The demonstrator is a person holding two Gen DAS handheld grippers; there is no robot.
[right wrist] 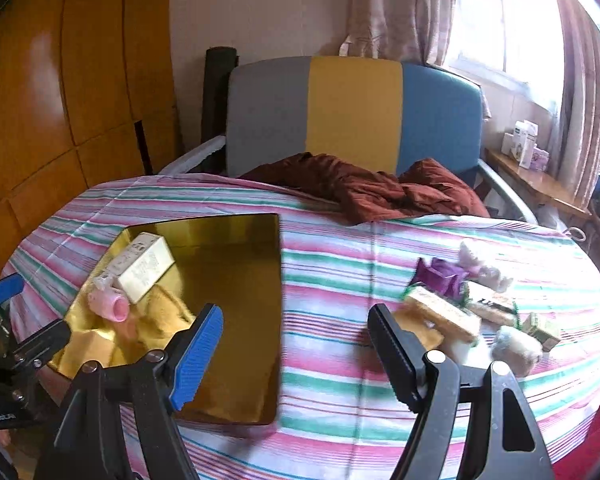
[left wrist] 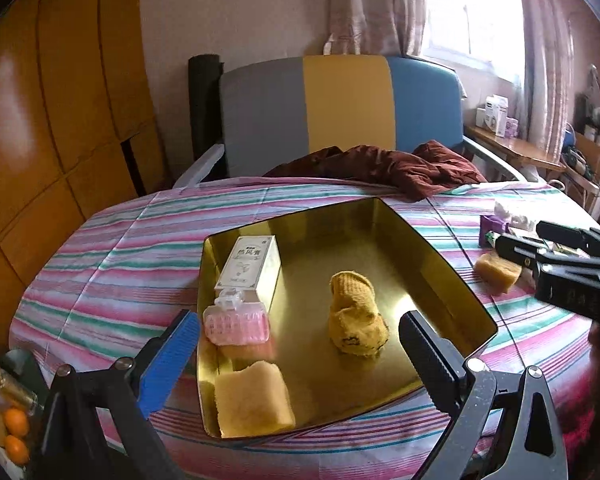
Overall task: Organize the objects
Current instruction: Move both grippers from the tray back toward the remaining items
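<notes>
A gold tin tray (left wrist: 340, 248) lies on the striped tablecloth. In it are a white box (left wrist: 250, 266), a pink perforated container (left wrist: 236, 322), a yellow sponge (left wrist: 252, 404) and a yellow sock (left wrist: 356, 316). My left gripper (left wrist: 300, 344) hangs open over the tray's near edge, nothing between its fingers. My right gripper (right wrist: 296, 352) is open and empty over the cloth, between the tray (right wrist: 236, 280) and a loose pile: a purple packet (right wrist: 440, 276), long boxes (right wrist: 444, 314), a fluffy ball (right wrist: 516, 348) and a yellow sponge (right wrist: 420, 332). In the left wrist view the right gripper (left wrist: 520, 240) reaches in beside that sponge (left wrist: 498, 272).
A dark red cloth (right wrist: 380, 192) is bunched at the table's far edge, in front of a grey, yellow and blue chair back (right wrist: 352, 112). Wooden cabinets line the left. A side shelf (right wrist: 540, 184) with small boxes stands at right. Oranges (left wrist: 16, 432) sit low at the left.
</notes>
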